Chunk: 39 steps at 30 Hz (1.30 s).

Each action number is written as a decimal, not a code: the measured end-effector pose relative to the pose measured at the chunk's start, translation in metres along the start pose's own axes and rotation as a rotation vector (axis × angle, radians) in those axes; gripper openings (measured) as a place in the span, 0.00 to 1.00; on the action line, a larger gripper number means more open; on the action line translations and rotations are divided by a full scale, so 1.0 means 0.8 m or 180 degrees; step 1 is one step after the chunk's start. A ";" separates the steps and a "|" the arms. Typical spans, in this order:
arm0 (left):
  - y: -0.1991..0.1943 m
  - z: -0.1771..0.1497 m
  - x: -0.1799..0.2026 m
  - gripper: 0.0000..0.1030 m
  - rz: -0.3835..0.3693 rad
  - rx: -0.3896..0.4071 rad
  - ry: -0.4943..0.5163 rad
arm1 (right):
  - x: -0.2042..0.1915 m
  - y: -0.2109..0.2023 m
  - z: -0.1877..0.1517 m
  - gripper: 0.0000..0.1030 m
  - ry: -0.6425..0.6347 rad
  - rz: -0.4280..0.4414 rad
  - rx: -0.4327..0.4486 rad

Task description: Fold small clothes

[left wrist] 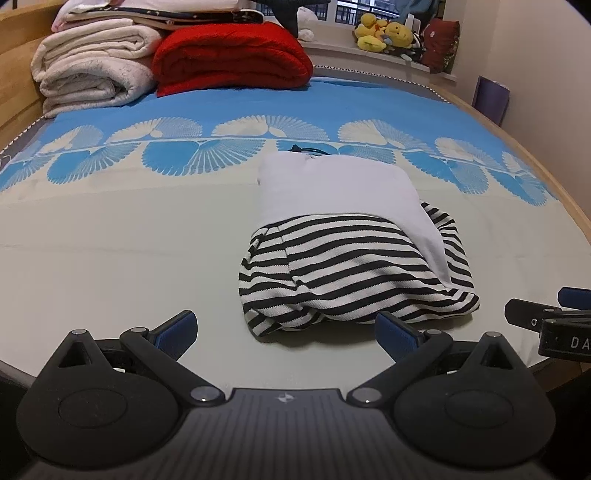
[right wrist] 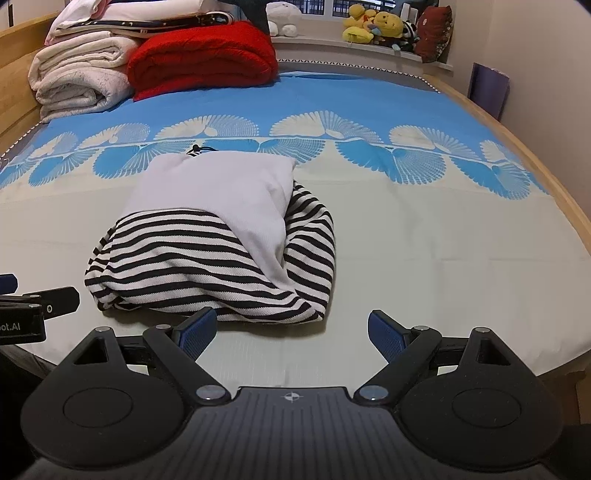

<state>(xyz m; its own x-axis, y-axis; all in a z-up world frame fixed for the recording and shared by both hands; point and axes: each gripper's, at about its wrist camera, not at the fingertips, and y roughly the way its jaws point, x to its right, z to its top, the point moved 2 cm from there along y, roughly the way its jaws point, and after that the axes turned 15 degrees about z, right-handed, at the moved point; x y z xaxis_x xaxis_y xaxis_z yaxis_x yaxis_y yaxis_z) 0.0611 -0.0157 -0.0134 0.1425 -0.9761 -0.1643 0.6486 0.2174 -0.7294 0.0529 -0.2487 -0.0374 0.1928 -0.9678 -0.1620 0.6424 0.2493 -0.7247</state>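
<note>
Nearest in the left wrist view, the left gripper (left wrist: 286, 334): matte black linkage arms, ribbed grey body, blue textured pads (left wrist: 177, 334) spread wide with nothing between them, hovering just short of the bundle. Same story in the right wrist view for the right gripper (right wrist: 291, 334), blue pads (right wrist: 384, 334) splayed wide, holding nothing, left pad almost at the fabric's near hem. Each gripper's tip poking into the other's view at the frame edge.

Just beyond, the striped garment (left wrist: 354, 269), folded into a plump, rounded packet on the pale grey part of the bedsheet (left wrist: 122, 258). Black-and-white horizontal stripes, a fine knitted weave, soft bulging edges, a seam running down its left part. Draped over its far half, a plain white panel (right wrist: 221, 184) of ribbed cloth, smooth, with one corner hanging diagonally toward the near right. A small dark cord (left wrist: 306, 149) peeking out at the far edge.

Further on, a band of fan-shaped feather motifs in blue and cream, then solid blue sheet. Wooden bed frame (right wrist: 546, 155) curving along the right.

At the back left, rolled cream blankets (left wrist: 92, 70), fleecy and thick, beside a folded red quilt (left wrist: 229, 55) with stitched puffy channels. Far right, yellow plush toys (right wrist: 373, 24) on the windowsill.
</note>
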 end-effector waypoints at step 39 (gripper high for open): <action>-0.001 -0.001 0.003 0.99 -0.0031 0.0023 0.0015 | -0.001 0.001 -0.003 0.87 -0.0039 0.0022 -0.0028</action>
<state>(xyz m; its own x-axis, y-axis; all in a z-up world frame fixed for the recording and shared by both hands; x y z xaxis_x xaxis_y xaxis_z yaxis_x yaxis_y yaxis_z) 0.0600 -0.0185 -0.0136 0.1325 -0.9781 -0.1604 0.6553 0.2079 -0.7262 0.0517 -0.2478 -0.0394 0.2062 -0.9655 -0.1587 0.6344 0.2554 -0.7296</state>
